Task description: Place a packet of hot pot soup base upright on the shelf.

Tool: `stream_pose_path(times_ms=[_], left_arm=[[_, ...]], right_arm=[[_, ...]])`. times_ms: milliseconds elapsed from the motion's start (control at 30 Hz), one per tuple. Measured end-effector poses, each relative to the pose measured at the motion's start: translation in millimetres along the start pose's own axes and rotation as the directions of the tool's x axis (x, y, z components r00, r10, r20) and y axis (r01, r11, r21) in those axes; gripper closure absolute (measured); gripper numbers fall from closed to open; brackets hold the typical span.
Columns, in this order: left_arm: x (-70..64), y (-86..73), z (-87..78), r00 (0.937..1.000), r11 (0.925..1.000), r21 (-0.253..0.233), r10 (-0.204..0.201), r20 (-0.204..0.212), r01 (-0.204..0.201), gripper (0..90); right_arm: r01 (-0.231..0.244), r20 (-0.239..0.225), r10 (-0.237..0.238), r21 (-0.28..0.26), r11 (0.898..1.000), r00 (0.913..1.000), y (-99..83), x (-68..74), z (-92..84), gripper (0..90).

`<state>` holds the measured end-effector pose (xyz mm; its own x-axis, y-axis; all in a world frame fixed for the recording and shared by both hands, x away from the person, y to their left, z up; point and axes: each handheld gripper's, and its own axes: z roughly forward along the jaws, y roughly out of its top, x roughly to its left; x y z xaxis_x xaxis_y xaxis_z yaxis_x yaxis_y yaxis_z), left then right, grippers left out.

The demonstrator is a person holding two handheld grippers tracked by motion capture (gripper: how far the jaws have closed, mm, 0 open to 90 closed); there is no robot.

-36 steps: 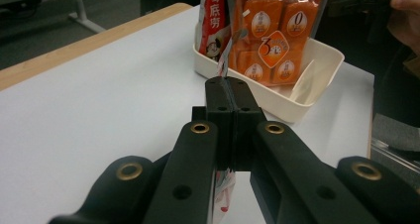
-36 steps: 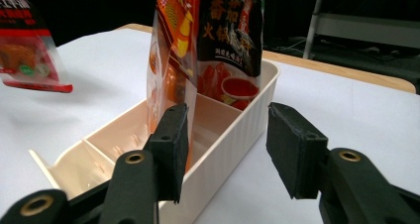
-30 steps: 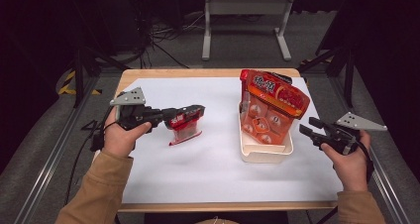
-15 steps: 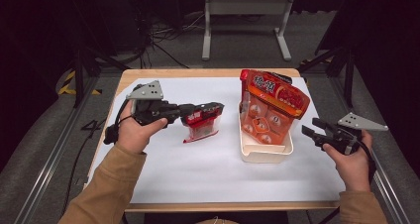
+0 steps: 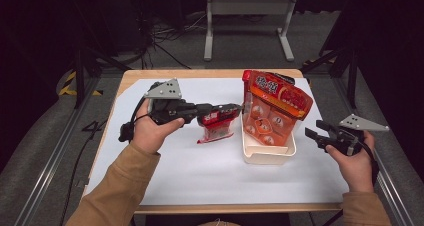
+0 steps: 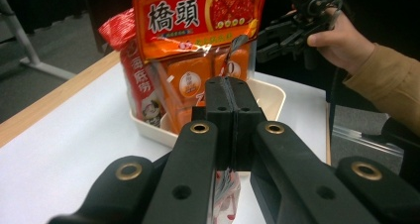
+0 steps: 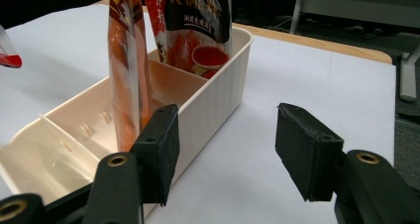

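Dark lab: metal frame rails (image 5: 47, 171), floor cables (image 5: 167, 38), white-covered table (image 5: 210, 171)

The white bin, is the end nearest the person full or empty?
Empty. In the right gripper view the bin's near compartments show bare floor; the orange packet stands behind them.

Sleeves: tan, long, on both forearms (image 5: 122, 178).
Left gripper (image 5: 239, 107): black, grey three-cornered plate, black cable.
Right gripper (image 5: 311, 131): black foam pads (image 7: 302, 152), brass-coloured rivets.
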<state>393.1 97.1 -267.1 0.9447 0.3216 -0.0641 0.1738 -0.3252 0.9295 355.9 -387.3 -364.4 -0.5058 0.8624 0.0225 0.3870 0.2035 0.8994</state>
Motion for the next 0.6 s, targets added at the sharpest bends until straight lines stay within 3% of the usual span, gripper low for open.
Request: stream_pose_path(times_ms=[600], left_arm=[[-10.8, 18.5, 27.0, 0.9977, 0.9994, -0.017, 0.032, 0.059, -0.031, 89.9]], right_arm=[[-0.002, 0.005, 0.002, 0.023, 1.000, 1.0000, -4.7, -4.1, 3.3, 43.5]])
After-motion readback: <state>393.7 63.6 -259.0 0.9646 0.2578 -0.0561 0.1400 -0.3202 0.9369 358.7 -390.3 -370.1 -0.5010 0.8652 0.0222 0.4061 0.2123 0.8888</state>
